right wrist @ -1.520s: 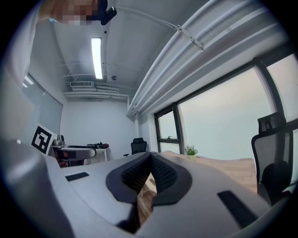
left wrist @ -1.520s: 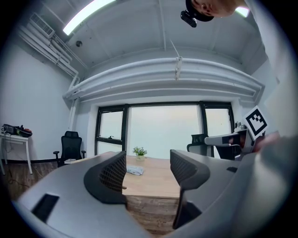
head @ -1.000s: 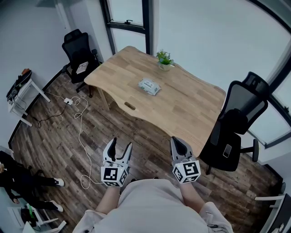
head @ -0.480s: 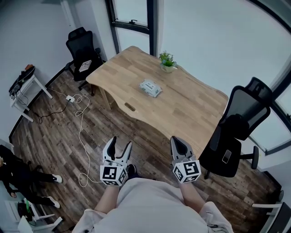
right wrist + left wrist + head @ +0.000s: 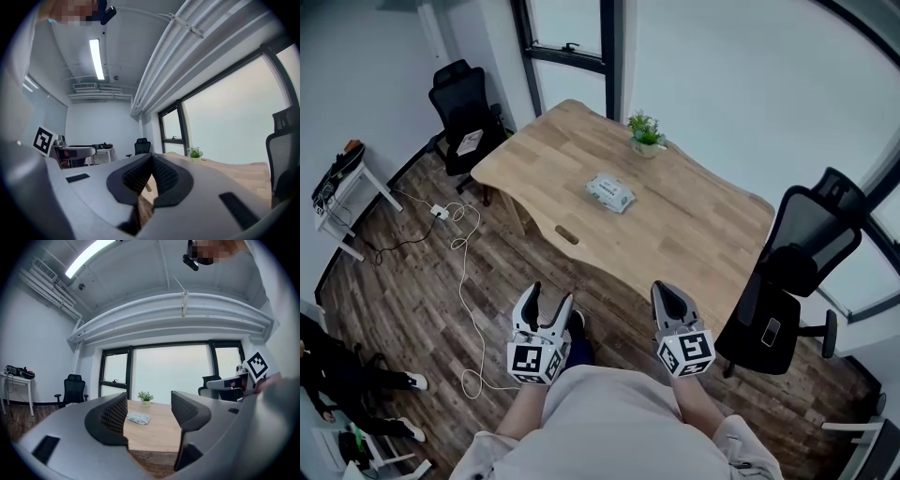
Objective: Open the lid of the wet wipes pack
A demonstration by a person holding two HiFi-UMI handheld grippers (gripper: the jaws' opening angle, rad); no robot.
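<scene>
The wet wipes pack [image 5: 609,193] lies flat near the middle of a wooden table [image 5: 694,234], its lid down; it also shows small between the jaws as the pack [image 5: 138,418] in the left gripper view. My left gripper [image 5: 547,301] is held low near my body, well short of the table, jaws apart with nothing between them. My right gripper [image 5: 668,297] hangs beside it, jaws pressed together and empty, also seen as the right gripper [image 5: 151,174] in its own view.
A small potted plant [image 5: 645,131] stands at the table's far edge. Black office chairs sit at the far left [image 5: 459,103] and the right [image 5: 797,272]. A white cable [image 5: 467,272] trails over the wooden floor. A person's legs [image 5: 337,375] show at the lower left.
The view has shifted slightly; the table sits a little nearer and lower in the picture. Both grippers keep their places near my body.
</scene>
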